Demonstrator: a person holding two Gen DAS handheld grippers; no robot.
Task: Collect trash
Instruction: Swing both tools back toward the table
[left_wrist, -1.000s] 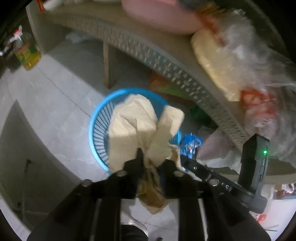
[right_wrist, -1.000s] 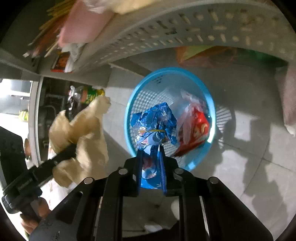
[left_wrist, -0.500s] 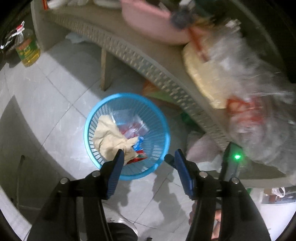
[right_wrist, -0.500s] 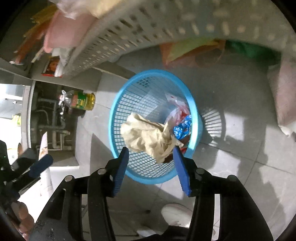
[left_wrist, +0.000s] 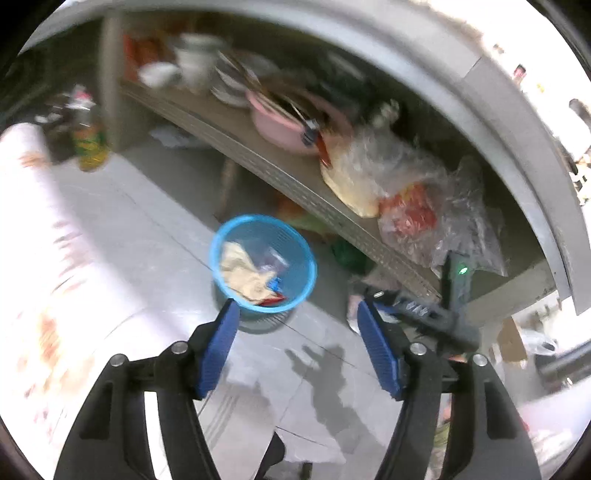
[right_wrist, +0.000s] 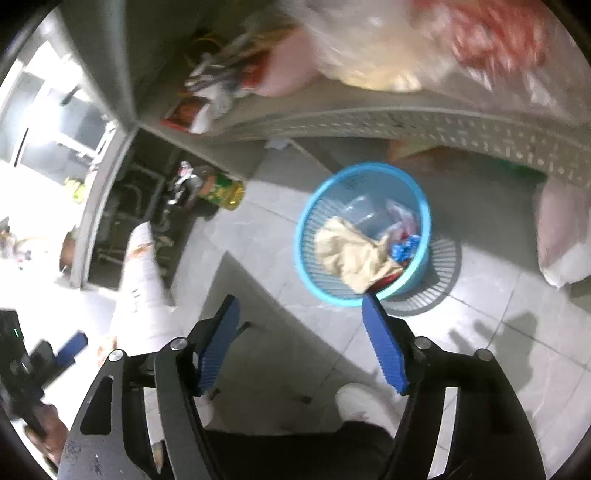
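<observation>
While both views were blurred, the main items could still be made out. A round blue plastic basket (left_wrist: 303, 254) with slotted, lattice-like walls stood on the pale tiled floor (left_wrist: 155, 236), beside a perforated grey shelf (left_wrist: 295, 181). Inside it lay a crumpled beige paper wad (left_wrist: 242, 271), creased and soft-edged, with a shiny blue wrapper (right_wrist: 405, 248) and a red packet (left_wrist: 271, 301) against it on one side; a thin clear film (right_wrist: 364, 208) sat behind them. All trash seen was within the basket rim.

The left gripper (left_wrist: 297, 350) was above the floor, clear of the basket, its ribbed blue pads (left_wrist: 218, 350) wide apart with nothing between them; its jaws had just been opening. The right gripper (right_wrist: 301, 341) stood likewise, its ridged blue pads (right_wrist: 384, 347) spread and empty, jaws also just opening, one tip overlapping the basket's near rim in that view.

On the shelf sat a smooth pink bowl (left_wrist: 284, 125), stacked white dishes (left_wrist: 229, 88) and crinkled clear plastic bags (left_wrist: 410, 184) holding yellowish and red contents. A bottle of yellow oil (right_wrist: 221, 190) lay near dark pipework. A white shoe (right_wrist: 360, 400) showed at the bottom edge.
</observation>
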